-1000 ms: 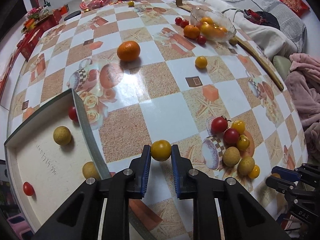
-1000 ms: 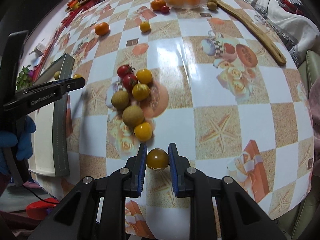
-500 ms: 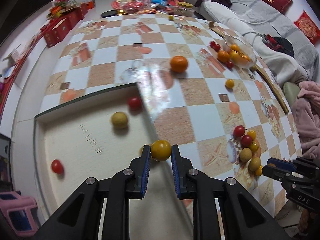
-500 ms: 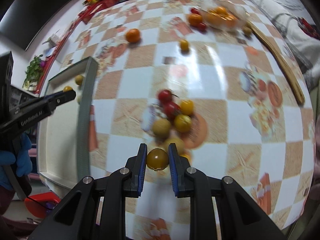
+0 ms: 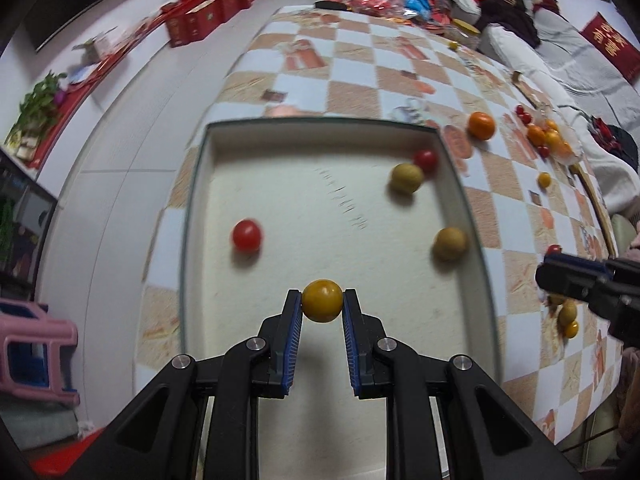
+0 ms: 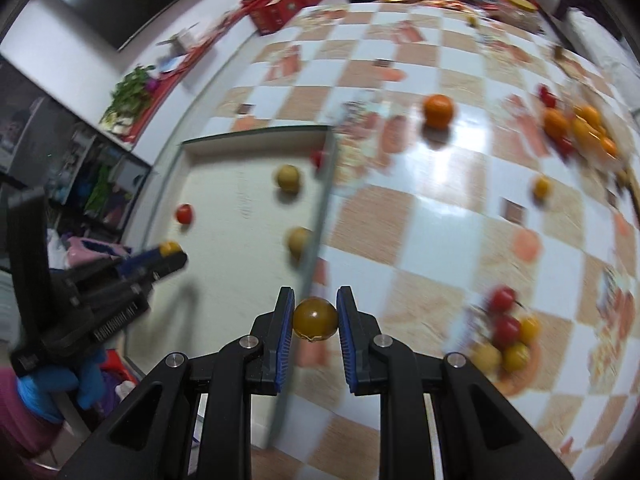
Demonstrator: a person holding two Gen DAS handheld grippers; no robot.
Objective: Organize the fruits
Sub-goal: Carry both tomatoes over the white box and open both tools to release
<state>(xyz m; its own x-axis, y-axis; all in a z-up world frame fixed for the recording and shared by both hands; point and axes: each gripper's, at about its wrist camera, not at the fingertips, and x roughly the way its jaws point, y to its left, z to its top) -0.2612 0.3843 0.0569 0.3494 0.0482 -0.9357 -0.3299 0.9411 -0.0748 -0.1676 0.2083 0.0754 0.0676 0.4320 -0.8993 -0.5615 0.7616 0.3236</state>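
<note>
Left wrist view: the left hand-held gripper (image 5: 322,304) clamps a yellow tomato (image 5: 322,300) above the near part of the white tray (image 5: 474,232), which holds two red tomatoes and two longans.

Right wrist view: the right hand-held gripper (image 6: 315,314) grips a darker yellow tomato (image 6: 315,319) over the tray's right wall, above the tabletop (image 6: 440,216).

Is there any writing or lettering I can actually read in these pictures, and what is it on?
Raised lettering on the side of the left gripper: blurred, unreadable.
Handwritten marks on the tray floor: too smeared to read.
Gold character on the red cushion: too small to make out.
Nothing else legible.
</note>
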